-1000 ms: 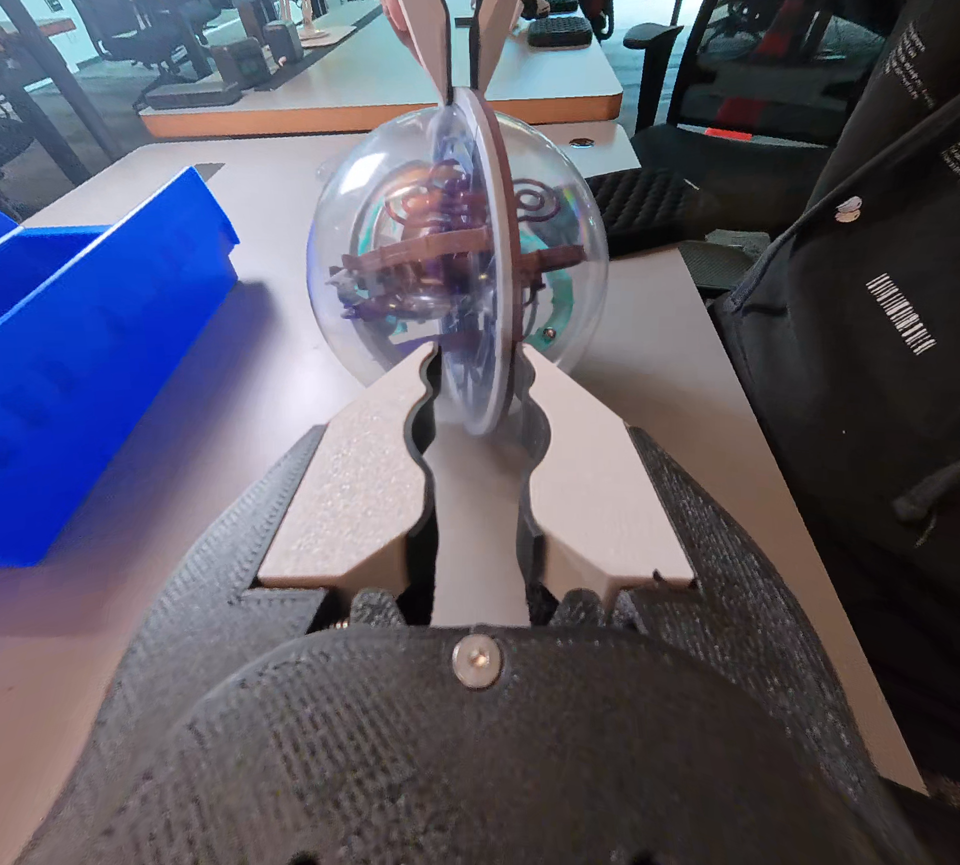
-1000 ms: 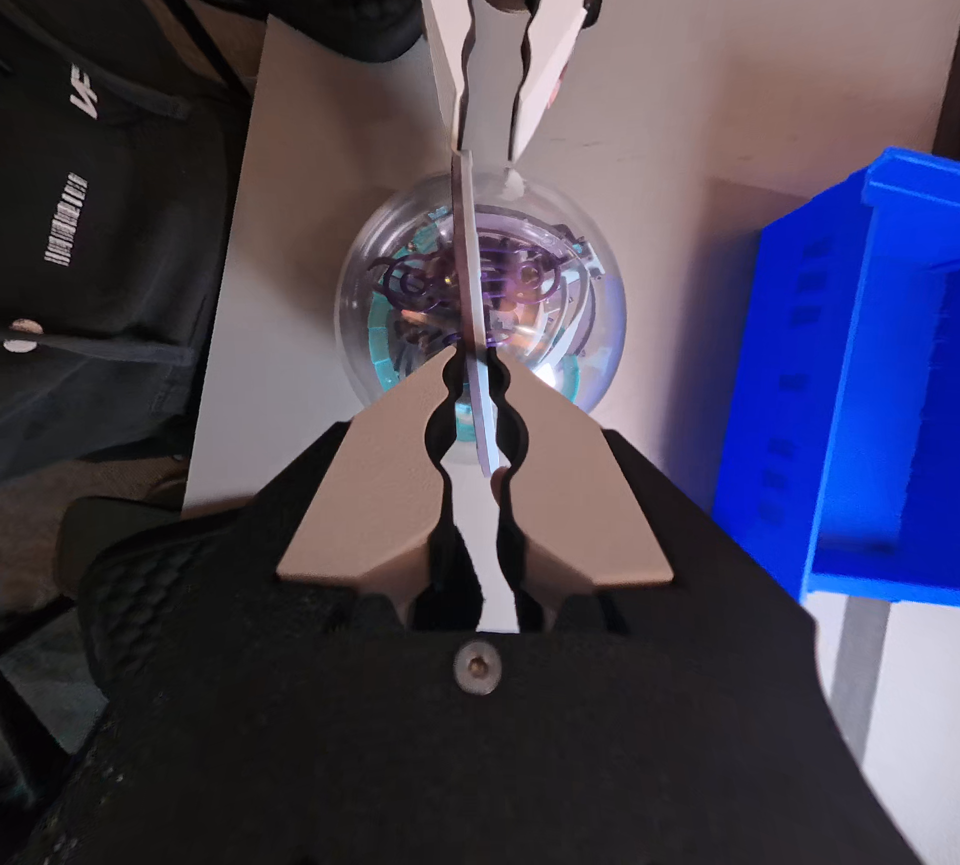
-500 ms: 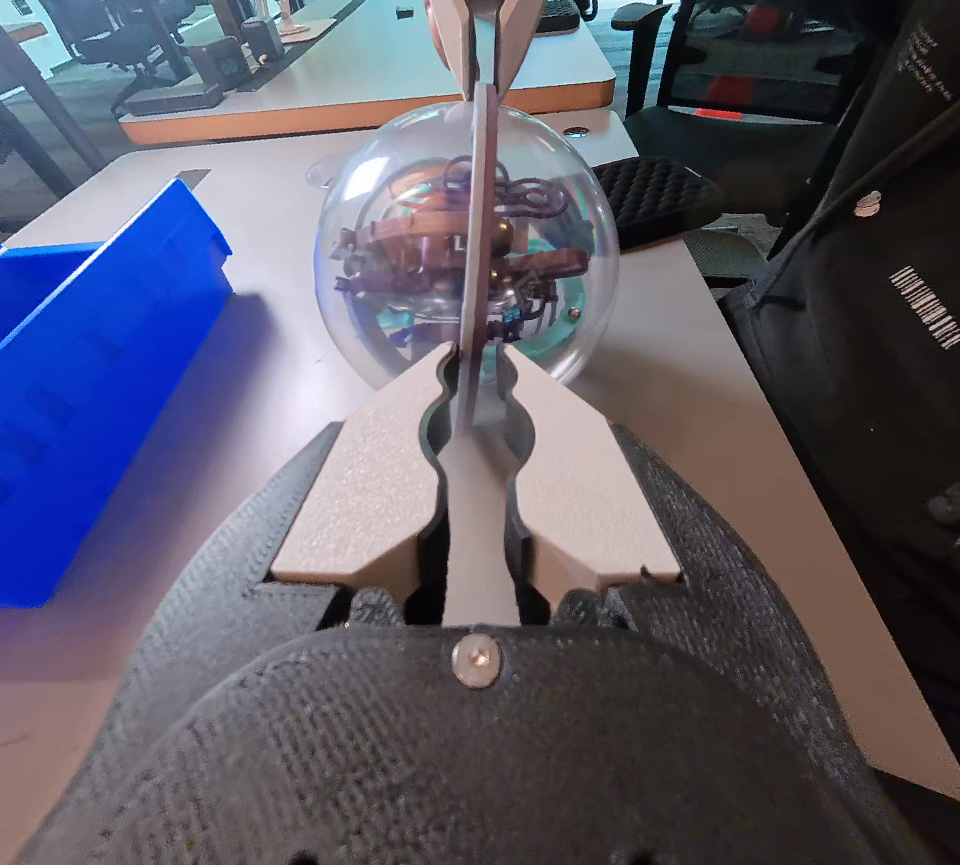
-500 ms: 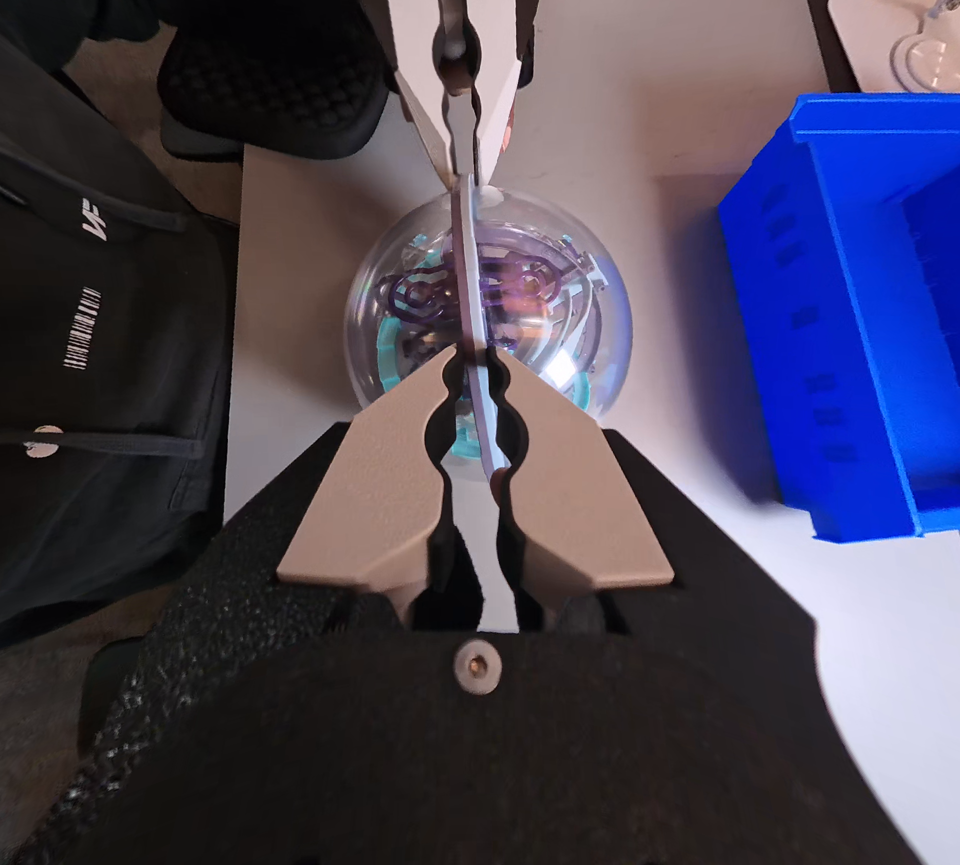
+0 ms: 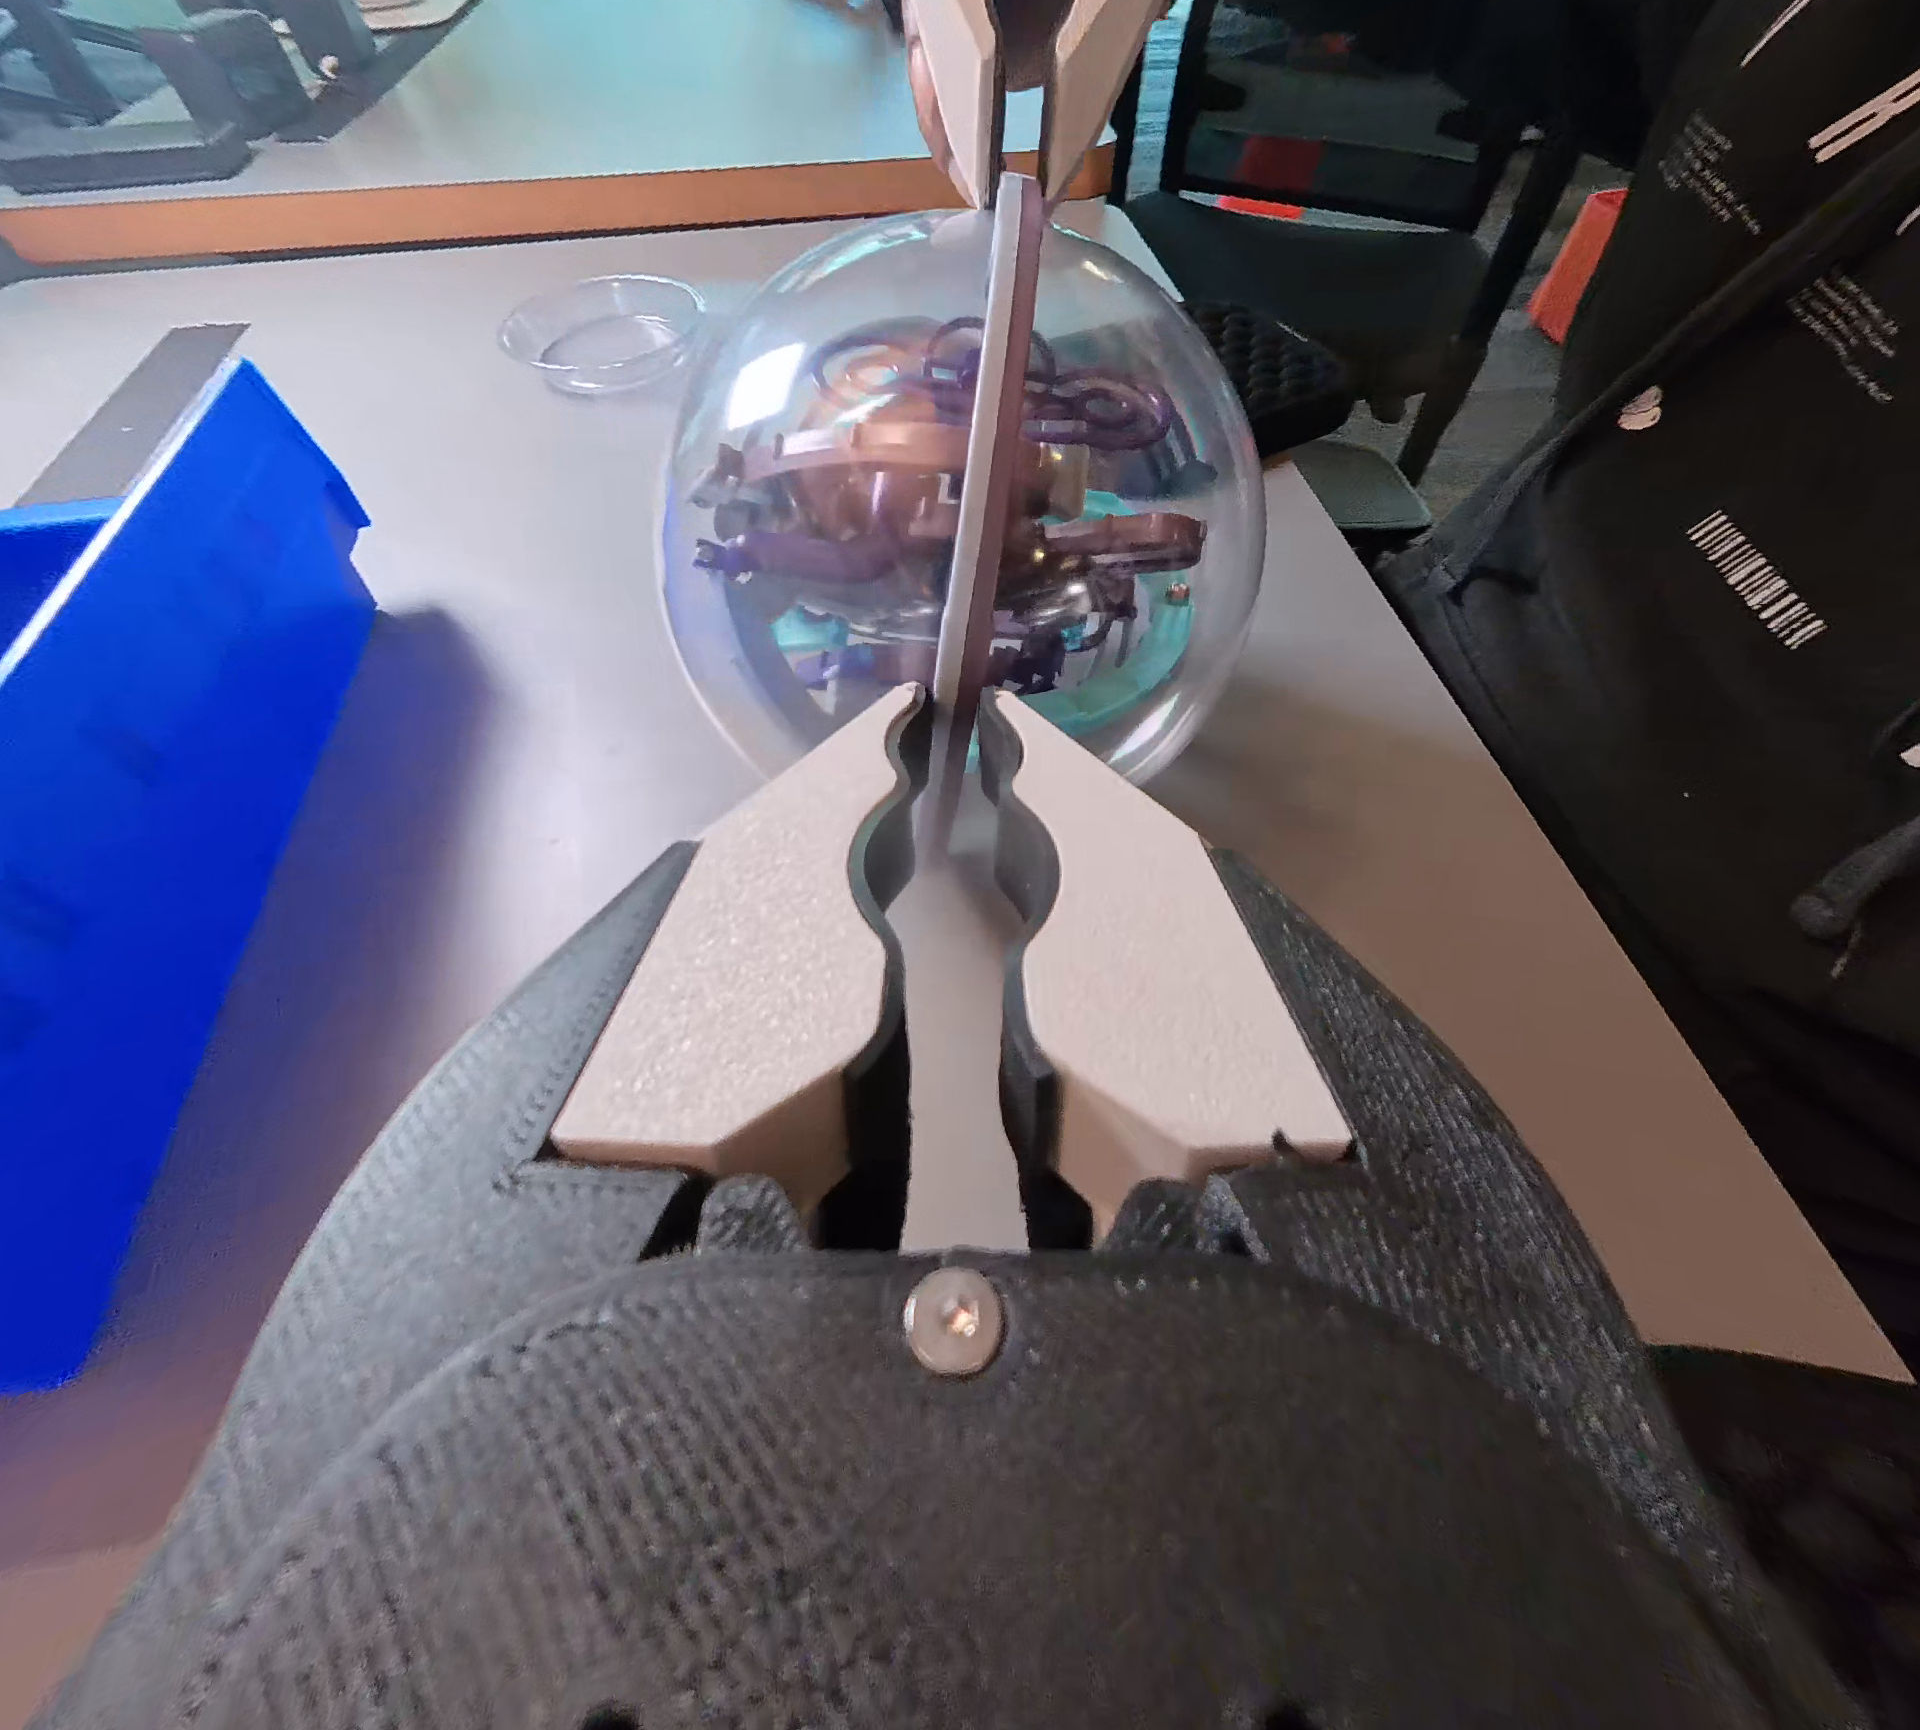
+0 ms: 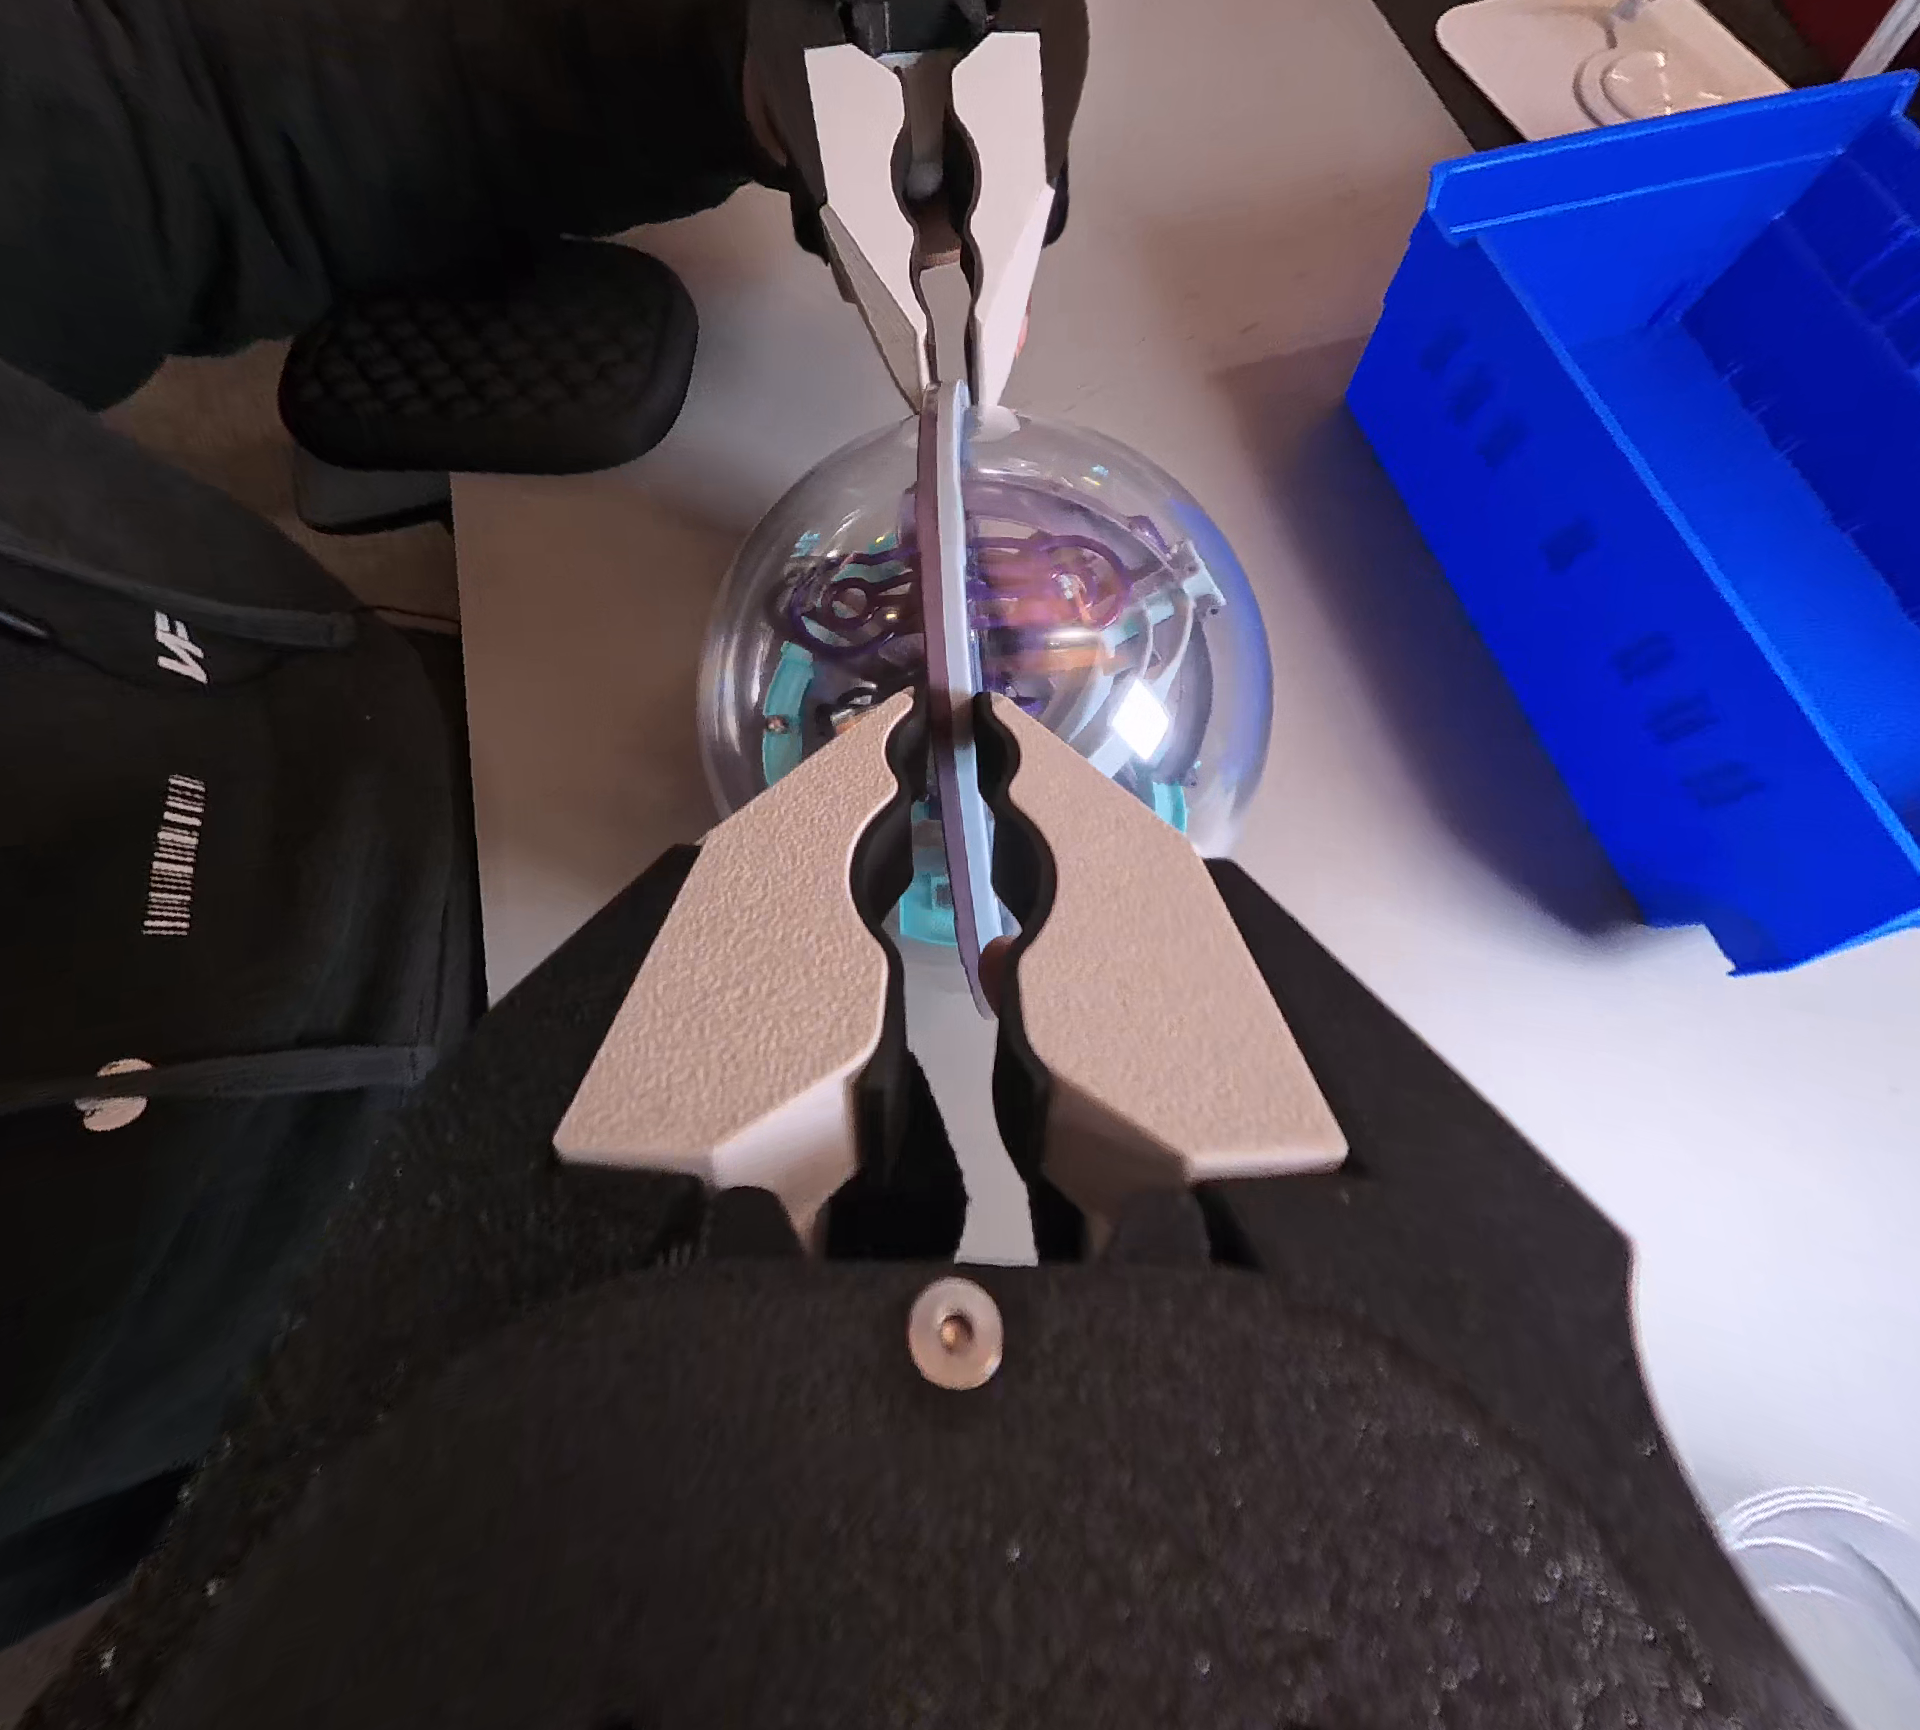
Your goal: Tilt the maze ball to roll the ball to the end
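Maze ball (image 5: 966, 517): a clear sphere with purple, brown and teal tracks inside and a thin grey rim round its middle; it is over the pale table (image 5: 540, 600), held edge-on between the two grippers. Whether it touches the tabletop I cannot tell.
Left gripper (image 5: 954, 706): jaws narrowed onto the rim at the near side of the sphere, pinching it.
Right gripper (image 6: 948, 706): jaws likewise closed narrow on the rim from the opposite side; in the left wrist view it comes down from above (image 5: 1013, 174).
Small ball: a tiny bead shows by the teal track (image 5: 1177, 589), though I cannot be sure it is the ball.
Bin (image 6: 1683, 475): blue, on the table just beside the sphere.
Dish (image 5: 601, 330): clear, shallow, beyond the sphere.
Person: dark sleeve (image 6: 343, 122) behind the left gripper.
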Demonstrator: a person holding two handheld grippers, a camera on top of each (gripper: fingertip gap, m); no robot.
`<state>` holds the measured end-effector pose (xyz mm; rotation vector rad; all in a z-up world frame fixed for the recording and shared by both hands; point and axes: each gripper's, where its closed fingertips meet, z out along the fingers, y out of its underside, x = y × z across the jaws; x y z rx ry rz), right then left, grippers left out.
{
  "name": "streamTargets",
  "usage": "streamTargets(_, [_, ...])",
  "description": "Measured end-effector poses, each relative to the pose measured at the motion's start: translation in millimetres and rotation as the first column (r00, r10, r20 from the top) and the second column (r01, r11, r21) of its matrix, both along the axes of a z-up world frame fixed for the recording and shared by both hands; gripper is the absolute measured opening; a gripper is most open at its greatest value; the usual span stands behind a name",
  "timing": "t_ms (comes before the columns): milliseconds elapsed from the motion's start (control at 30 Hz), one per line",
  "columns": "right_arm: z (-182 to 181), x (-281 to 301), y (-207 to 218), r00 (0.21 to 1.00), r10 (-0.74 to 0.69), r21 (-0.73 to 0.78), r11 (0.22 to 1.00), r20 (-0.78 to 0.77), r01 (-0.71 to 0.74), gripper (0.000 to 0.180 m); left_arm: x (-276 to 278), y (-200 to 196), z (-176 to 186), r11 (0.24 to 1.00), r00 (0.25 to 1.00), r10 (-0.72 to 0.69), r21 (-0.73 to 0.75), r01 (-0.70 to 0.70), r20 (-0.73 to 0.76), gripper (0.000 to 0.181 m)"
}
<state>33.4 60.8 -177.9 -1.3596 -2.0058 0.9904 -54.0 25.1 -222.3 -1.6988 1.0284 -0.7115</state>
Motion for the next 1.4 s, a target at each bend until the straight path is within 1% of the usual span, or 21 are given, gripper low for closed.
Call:
streamTargets(100, [-2, 3, 4, 1.0, -0.023, -0.021, 1.0, -0.011, 0.022, 0.005, -1, 6, 6, 0.999, 0.999, -0.03, -0.017, 0.03, 0.015, 0.007])
streamTargets(233, [-6, 8, 8, 0.998, -0.042, -0.043, 0.998, -0.041, 0.041, 0.005, 0, 11, 15, 0.998, 0.998, -0.056, -0.004, 0.057, 0.03, 0.007])
streamTargets(467, [-6, 12, 8, 0.992, -0.067, -0.05, 0.997, -0.104, 0.062, 0.005, 3, 13, 16, 0.995, 0.995, -0.099, -0.005, 0.099, 0.011, 0.007])
streamTargets(700, [-7, 15, 7, 0.988, -0.098, -0.076, 0.993, -0.118, 0.09, 0.005, 3, 20, 18, 0.988, 0.989, -0.15, -0.029, 0.15, 0.002, 0.007])
streamTargets(833, [-7, 17, 7, 0.984, -0.121, -0.091, 0.99, -0.131, 0.109, 0.005, 4, 24, 19, 0.984, 0.985, -0.171, -0.04, 0.171, 0.01, 0.007])
streamTargets(1033, [-7, 16, 6, 0.975, -0.159, -0.116, 0.983, -0.153, 0.142, 0.005, 2, 29, 18, 0.972, 0.976, -0.211, -0.099, 0.214, 0.048, 0.007])
streamTargets(1267, [-6, 16, 12, 0.959, -0.217, -0.201, 0.963, -0.182, 0.18, 0.005, 1, 38, 18, 0.975, 0.979, -0.191, -0.104, 0.197, 0.065, 0.007])
streamTargets(1400, [-13, 18, 18, 0.951, -0.255, -0.288, 0.937, -0.173, 0.198, 0.005, 1, 47, 24, 0.98, 0.977, -0.158, -0.098, 0.173, 0.146, 0.007])
